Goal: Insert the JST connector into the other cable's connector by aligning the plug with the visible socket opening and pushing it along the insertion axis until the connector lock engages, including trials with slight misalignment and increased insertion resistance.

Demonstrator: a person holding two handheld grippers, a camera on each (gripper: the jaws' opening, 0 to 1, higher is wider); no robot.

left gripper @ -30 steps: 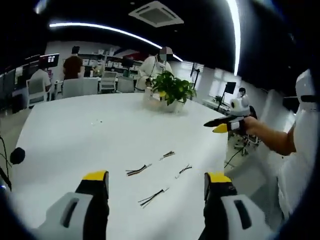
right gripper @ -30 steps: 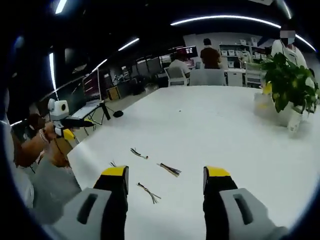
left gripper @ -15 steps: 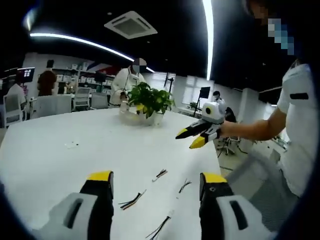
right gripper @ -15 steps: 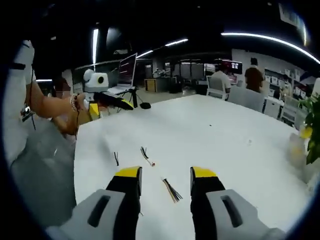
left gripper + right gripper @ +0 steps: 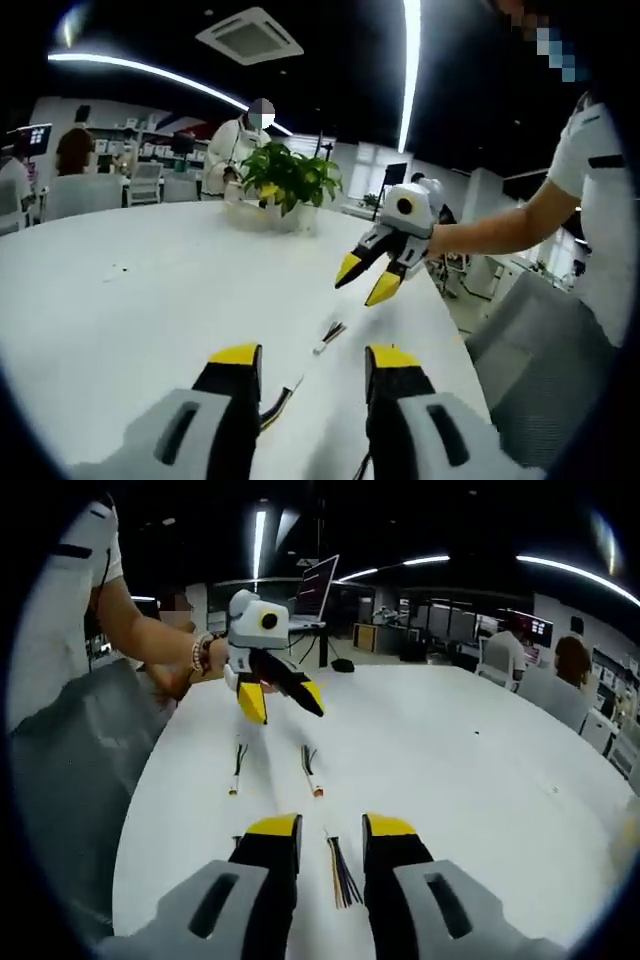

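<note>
In the left gripper view the left gripper point(image 5: 302, 365) hangs low over the white desk point(image 5: 130, 290), its yellow-tipped fingers point(image 5: 236, 357) parted by a moderate gap with nothing held between them. A short cable point(image 5: 329, 335) with a pale connector end lies on the desk just beyond that gap, a little toward the right finger, and a second multi-coloured cable point(image 5: 276, 404) runs along the inner side of the left finger — whether it touches the finger cannot be told. Past the first cable the right gripper point(image 5: 366, 279) hovers above the desk, fingers spread and empty, held by a person's hand. A potted plant point(image 5: 285, 180) stands well beyond the cables.

In the right gripper view the right gripper point(image 5: 331, 828) also has its fingers apart and empty. A bundle of coloured wires point(image 5: 341, 875) lies on the desk point(image 5: 450, 770) directly in the gap between them. Beyond the wires lie two more cables point(image 5: 310, 771), side by side, each with a small connector at its near end; above them the left gripper point(image 5: 283, 698) hovers — its fingers are open.
</note>
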